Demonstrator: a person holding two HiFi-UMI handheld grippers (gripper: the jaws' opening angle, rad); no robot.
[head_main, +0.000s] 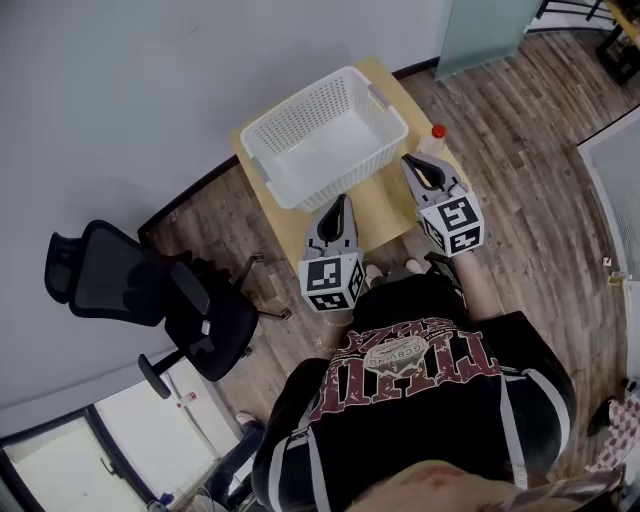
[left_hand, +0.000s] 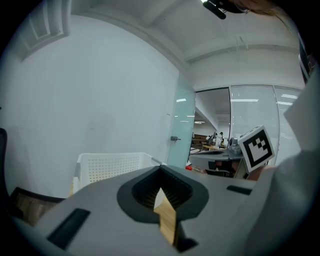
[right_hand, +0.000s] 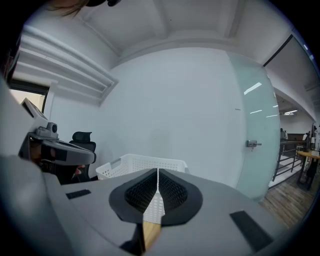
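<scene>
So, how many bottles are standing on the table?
1. The red-capped bottle stands at the table's right edge, beside the white basket, just past the right gripper, which partly hides it. No other bottle shows.

Bright, even indoor light; soft shadows; gripper views fisheye-warped, dark corners; near parts blurred.

2 grippers (head_main: 343, 203) (head_main: 411, 162), 1 basket (head_main: 300, 112), 1 chair (head_main: 150, 292), perhaps 1 bottle (head_main: 436, 141)

Overhead; two low, toward basket (head_main: 296, 100), seemingly
</scene>
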